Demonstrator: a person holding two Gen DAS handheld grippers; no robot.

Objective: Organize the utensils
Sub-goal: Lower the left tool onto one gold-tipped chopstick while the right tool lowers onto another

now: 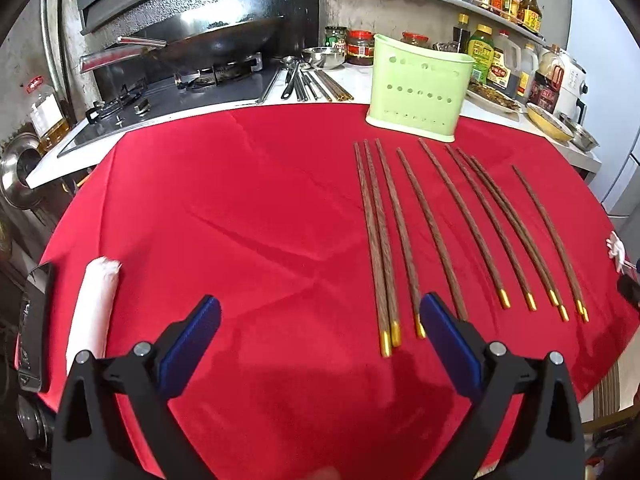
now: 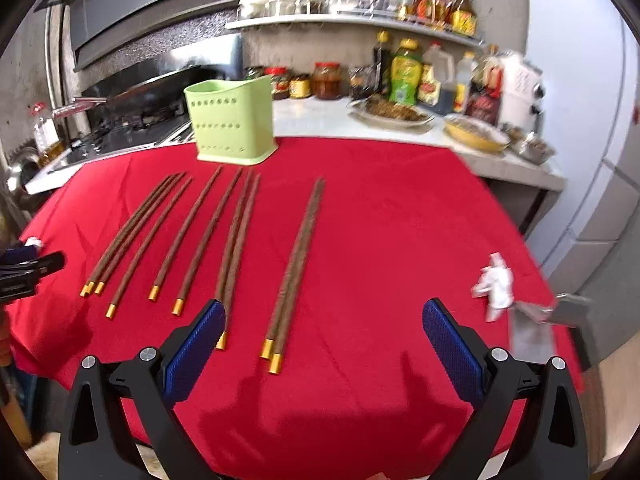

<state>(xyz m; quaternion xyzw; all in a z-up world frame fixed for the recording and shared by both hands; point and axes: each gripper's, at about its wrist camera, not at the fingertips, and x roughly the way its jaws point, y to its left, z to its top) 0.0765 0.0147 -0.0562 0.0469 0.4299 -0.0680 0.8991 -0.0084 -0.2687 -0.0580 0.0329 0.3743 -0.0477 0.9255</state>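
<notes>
- Left gripper (image 1: 320, 320): jaws spread wide, nothing between them. It hovers low over the red cloth (image 1: 240, 220), aimed at the far edge of the tabletop, its right pad just over the gold-tipped near ends of the leftmost chopsticks (image 1: 380, 248).
- Right gripper (image 2: 324, 328): jaws also wide apart and empty, hanging over the cloth; the rightmost chopstick pair (image 2: 298, 264) runs up between its pads, gold caps nearest the camera.
- Far left, in the left view, a white roll (image 1: 94, 304) lies on the cloth edge beside a dark device (image 1: 34, 320).
- The tabletop is covered by the red cloth; behind it on the left are a gas hob (image 1: 160, 96) with a wok (image 1: 208, 40) on it and a hood above.
- The chopsticks lie flat on the cloth in a fanned row, brown with gold caps, some in touching pairs, others single, all pointing toward the holder.
- Green holder (image 1: 418, 88): upright at the far edge of the cloth, just beyond the chopstick tips, with holes in its wall; its inside cannot be seen.
- Behind it on the white counter lie metal utensils (image 1: 304, 84), a steel bowl (image 1: 324, 58) and jars.
- To the right, sauce bottles (image 2: 404, 76), plates of food (image 2: 394, 112) and a shelf (image 2: 352, 24) of jars.
- Far right on the cloth, a crumpled white scrap (image 2: 496, 284).
</notes>
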